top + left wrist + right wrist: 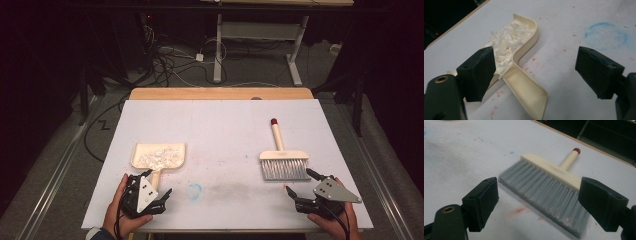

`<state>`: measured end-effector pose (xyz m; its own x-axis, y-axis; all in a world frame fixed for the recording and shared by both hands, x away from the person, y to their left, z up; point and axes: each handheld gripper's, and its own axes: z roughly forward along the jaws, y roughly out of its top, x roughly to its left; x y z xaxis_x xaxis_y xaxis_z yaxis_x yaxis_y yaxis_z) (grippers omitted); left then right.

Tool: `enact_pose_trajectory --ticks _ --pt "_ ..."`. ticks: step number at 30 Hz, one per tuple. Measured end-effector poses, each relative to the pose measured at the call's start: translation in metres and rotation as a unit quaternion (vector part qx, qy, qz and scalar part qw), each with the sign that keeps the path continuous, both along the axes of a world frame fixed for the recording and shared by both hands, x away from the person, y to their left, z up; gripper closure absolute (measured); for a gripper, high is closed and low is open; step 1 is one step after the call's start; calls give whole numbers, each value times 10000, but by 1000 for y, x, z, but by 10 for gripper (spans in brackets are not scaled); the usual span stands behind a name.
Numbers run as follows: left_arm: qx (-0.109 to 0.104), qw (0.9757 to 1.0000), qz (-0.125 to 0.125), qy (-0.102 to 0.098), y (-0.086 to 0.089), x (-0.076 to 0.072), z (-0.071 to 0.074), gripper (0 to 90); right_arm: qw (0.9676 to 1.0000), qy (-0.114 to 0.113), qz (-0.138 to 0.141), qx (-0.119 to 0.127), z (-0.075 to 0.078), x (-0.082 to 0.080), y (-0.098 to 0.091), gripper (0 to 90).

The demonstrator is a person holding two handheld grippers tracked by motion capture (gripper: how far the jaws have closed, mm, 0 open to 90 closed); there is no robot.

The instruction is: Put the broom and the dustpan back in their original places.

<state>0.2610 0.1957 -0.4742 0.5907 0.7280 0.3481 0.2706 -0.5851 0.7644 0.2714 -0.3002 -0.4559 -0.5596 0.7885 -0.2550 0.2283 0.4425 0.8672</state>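
Observation:
A cream dustpan (159, 156) (524, 47) lies at the table's near left, filled with white shreds (507, 40), its handle (527, 93) pointing toward me. My left gripper (158, 186) (534, 72) stands open just behind the handle, which lies between the jaws without touching them. A cream hand brush (283, 159) (549, 182) with grey bristles and a red-tipped handle lies at the near right, bristles toward me. My right gripper (303, 181) (539, 200) is open just short of the bristles, holding nothing.
The white table top (220, 130) carries a faint blue ring (194, 190) (605, 35), red specks and a grey smudge at the near middle. A wooden edge (220, 93) runs along the far side. Beyond it stand desk legs and cables on the floor.

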Motion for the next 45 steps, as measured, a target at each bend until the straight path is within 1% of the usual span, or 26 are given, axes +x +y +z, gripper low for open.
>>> enact_pose_trajectory --ticks 1,2,4,6,9,13,15,23,39,45 --pt "0 10000 -11 -9 0 0 0 156 10000 -31 18 -62 0 1 1 176" --pt "29 10000 -22 -2 0 -1 0 156 10000 -44 49 -74 1 1 1 176" --pt "43 10000 -38 11 1 -1 -1 156 10000 -62 58 -9 3 1 2 176" --pt "3 10000 -39 12 1 -1 0 156 9999 -85 59 -25 4 1 3 176" --pt "28 10000 -72 -7 1 -1 0 156 10000 -77 40 -10 4 -1 3 176" --pt "6 10000 -77 -7 1 0 0 156 10000 -93 34 -8 5 -1 3 176" --pt "41 10000 -76 2 0 0 0 156 9999 -110 48 -19 5 -1 3 176" --pt "68 9999 -77 25 0 1 -1 156 9999 -131 50 -14 6 -1 3 176" --pt "93 9999 -86 43 -2 1 -1 156 9998 -170 30 -29 6 -1 4 177" --pt "96 9999 -83 53 -2 2 -1 156 9999 -151 35 -18 6 0 4 176"
